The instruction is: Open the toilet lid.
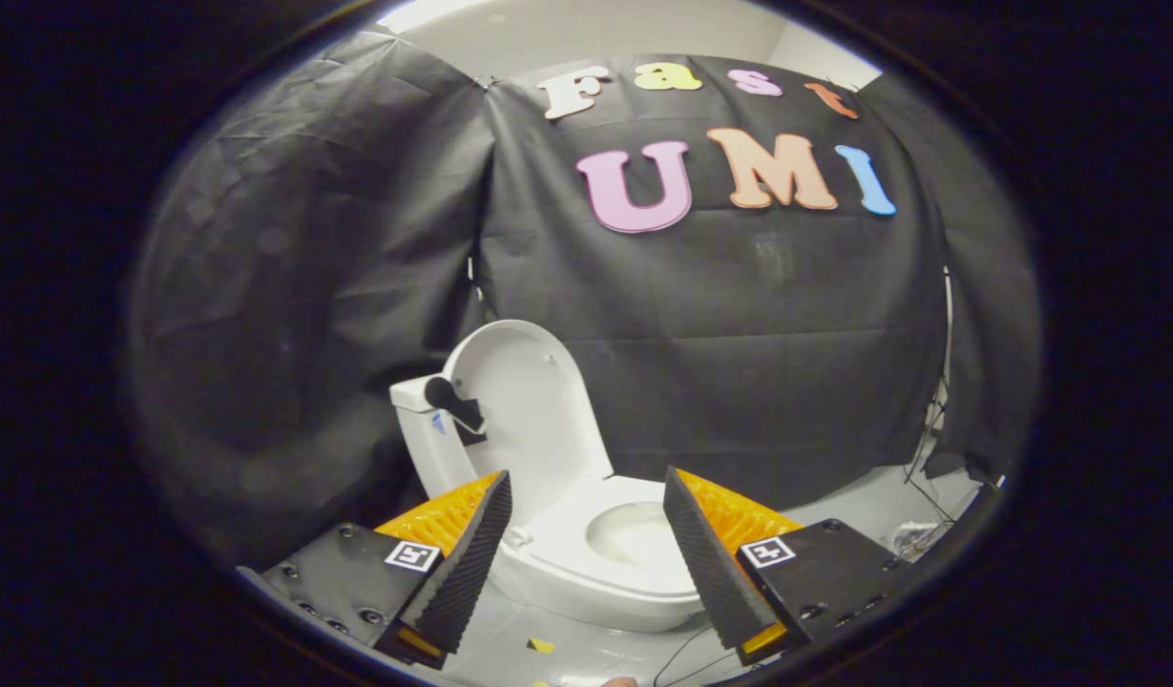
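Gripper view: gripper fingers spread wide, grasping nothing. White toilet stands just beyond and between them on the grey floor; its lid is raised upright against the tank.

Black cloth wall is hanging across the middle of the frame, creased and folding at a seam in the upper centre. A second dark panel is curving round at the left. White ceiling is showing along the top edge, with light glowing brightly at the upper left. Pale grey floor is spreading across the lower right and lower centre. Thin cables are trailing down at the right edge of the cloth. A small yellow marker is lying on the floor, lower centre.
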A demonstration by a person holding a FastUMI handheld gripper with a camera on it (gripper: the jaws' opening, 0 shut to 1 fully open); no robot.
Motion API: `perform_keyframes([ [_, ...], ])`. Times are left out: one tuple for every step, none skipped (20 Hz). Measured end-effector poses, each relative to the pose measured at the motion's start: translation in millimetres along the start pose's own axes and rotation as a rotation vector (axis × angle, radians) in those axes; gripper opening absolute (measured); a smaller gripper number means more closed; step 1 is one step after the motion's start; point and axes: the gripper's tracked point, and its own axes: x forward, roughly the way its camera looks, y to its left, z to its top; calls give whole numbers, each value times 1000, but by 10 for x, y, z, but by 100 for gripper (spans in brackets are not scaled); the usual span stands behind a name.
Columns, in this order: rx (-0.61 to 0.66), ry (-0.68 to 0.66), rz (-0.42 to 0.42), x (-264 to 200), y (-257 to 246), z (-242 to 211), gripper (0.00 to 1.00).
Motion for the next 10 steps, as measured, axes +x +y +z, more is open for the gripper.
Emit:
perform_keyframes([
  [15, 2, -3, 8, -14, -54, 98],
  [23, 6, -9, 14, -53, -114, 98],
  [27, 7, -11, 13, -71, -169, 98],
  [25, 2, -9, 25, -76, -208, 98],
  [17, -7, -11, 26, -94, -235, 98],
  [12, -19, -7, 37, -113, -239, 98],
  [8, -28, 2, 47, -98, -234, 98],
  [2, -38, 11, 71, -98, -219, 98],
  [-10, -55, 24, 78, -74, -176, 98],
  [-28, -78, 34, 76, -56, -127, 98],
])
